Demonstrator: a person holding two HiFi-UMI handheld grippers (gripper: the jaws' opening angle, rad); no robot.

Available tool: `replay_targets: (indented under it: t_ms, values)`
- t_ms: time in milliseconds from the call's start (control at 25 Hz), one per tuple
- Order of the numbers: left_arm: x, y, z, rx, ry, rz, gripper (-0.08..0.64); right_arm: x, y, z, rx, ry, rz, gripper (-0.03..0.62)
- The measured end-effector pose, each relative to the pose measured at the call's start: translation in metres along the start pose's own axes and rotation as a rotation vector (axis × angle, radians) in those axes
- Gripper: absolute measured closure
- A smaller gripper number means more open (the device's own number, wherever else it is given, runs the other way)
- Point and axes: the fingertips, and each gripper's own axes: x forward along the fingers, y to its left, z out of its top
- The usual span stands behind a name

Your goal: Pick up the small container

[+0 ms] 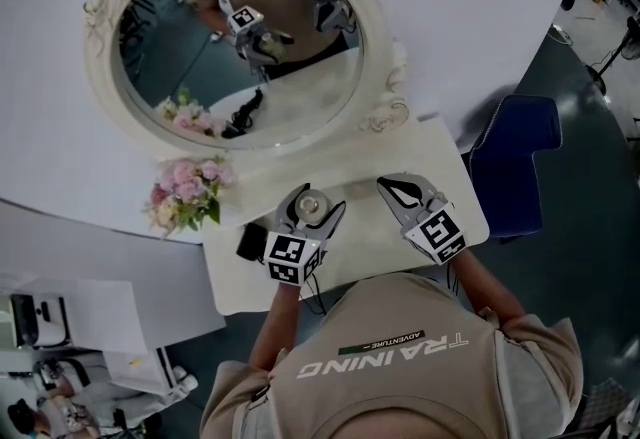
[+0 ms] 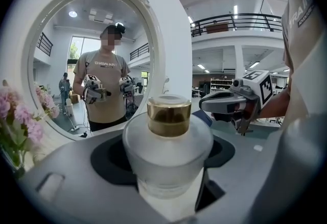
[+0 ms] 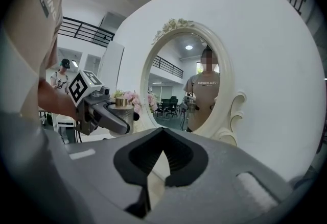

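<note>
My left gripper (image 1: 318, 202) is clamped on the small container (image 2: 167, 146), a frosted jar with a gold cap, held between the pads. I can't tell whether it has left the tabletop, so I judge the grasp made and the lift not yet certain. My right gripper (image 1: 388, 185) sits just to the right, jaws together and empty. Under both is a cream table (image 1: 370, 242). Ahead stands an oval mirror (image 1: 250, 57), with pink flowers (image 1: 188, 189) to my left. Beyond is a large hall with a railed balcony.
</note>
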Motion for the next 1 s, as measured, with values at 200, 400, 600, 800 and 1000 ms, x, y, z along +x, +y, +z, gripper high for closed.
replay_targets:
  t_ms: [200, 400, 600, 800, 1000]
  values:
    - [0.004, -0.005, 0.000, 0.011, -0.002, -0.015, 0.199, -0.002, -0.001, 0.000, 0.009, -0.008, -0.006, 0.589]
    - [0.004, -0.007, 0.001, 0.014, -0.008, -0.015, 0.199, -0.004, -0.003, -0.002, 0.027, -0.008, -0.006, 0.589]
    - [0.002, -0.006, 0.004, 0.012, -0.015, -0.010, 0.199, -0.004, 0.001, 0.003, 0.012, -0.035, 0.005, 0.589]
    - [0.001, -0.008, 0.006, 0.010, -0.021, -0.008, 0.199, -0.003, 0.005, 0.009, 0.026, -0.057, 0.012, 0.589]
    - [0.002, -0.010, 0.003, 0.012, -0.013, -0.014, 0.199, -0.005, 0.000, 0.001, 0.067, -0.052, 0.000, 0.591]
